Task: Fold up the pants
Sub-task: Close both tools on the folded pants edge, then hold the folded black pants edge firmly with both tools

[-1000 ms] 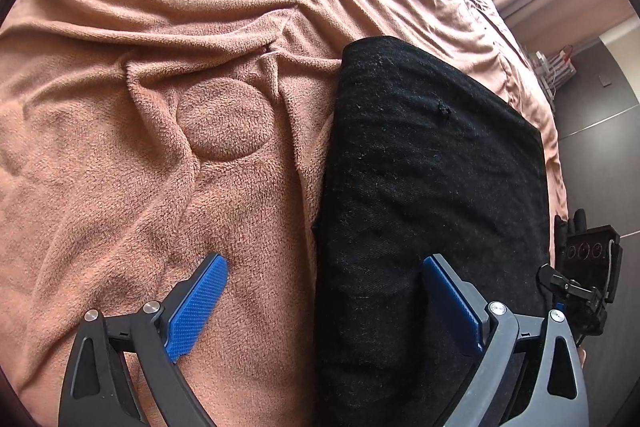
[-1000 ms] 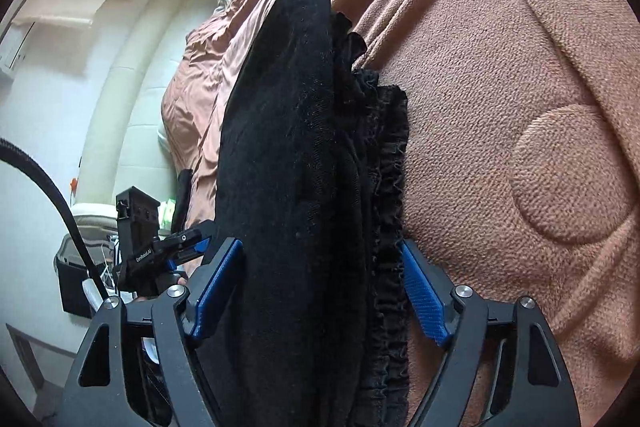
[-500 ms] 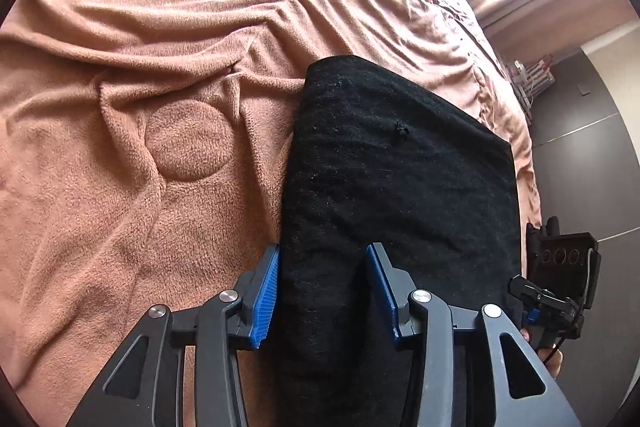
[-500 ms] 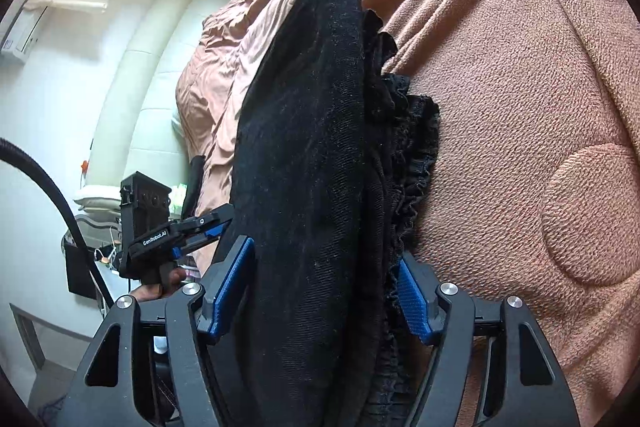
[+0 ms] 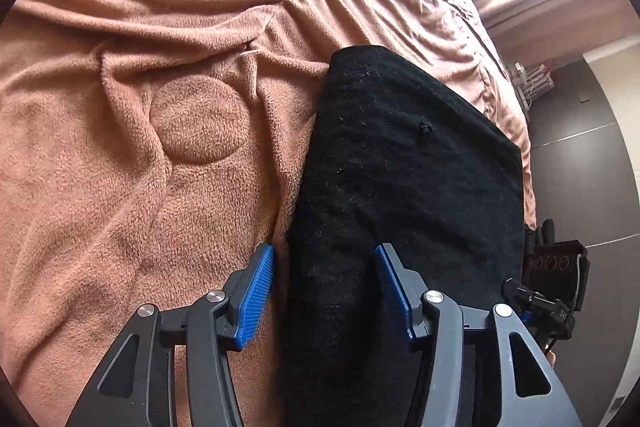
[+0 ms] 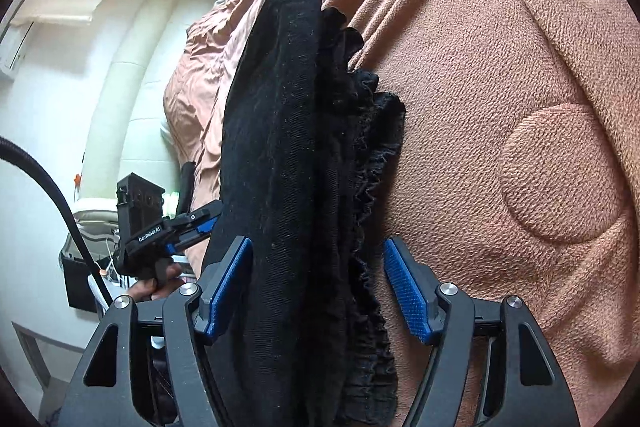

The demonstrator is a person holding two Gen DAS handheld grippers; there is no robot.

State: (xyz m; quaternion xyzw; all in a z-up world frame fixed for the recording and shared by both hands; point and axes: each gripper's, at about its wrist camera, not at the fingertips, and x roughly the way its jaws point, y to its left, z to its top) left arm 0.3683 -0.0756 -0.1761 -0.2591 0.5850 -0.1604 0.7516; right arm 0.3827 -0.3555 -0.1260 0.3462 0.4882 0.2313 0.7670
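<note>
Two grippers straddle a folded bundle of black pants [image 5: 404, 195] that lies on a bed covered by a brownish-pink fleece blanket [image 5: 132, 211]. The left gripper [image 5: 326, 287] has its jaws spread apart, with the blue pads [image 5: 256, 295] standing on either side of the near edge of the pants; one pad sits just off the cloth over the blanket and the other rests over the black fabric, with a visible gap, so nothing is clamped. Ahead of this gripper the pants stretch away as a flat dark rectangle, and off to its left the blanket shows a round pressed patch [image 5: 198, 119] among wrinkles.

From the right wrist view, the right gripper [image 6: 316, 287] is likewise spread wide, its pads on both sides of the stacked layers of pants [image 6: 280, 147], whose gathered elastic waistband [image 6: 368, 195] runs along the side nearer the right pad. The cloth passes between the pads without being pinched. Beyond the left pad of this gripper, the other handheld device [image 6: 160, 231] appears at the far edge of the bundle.
</note>
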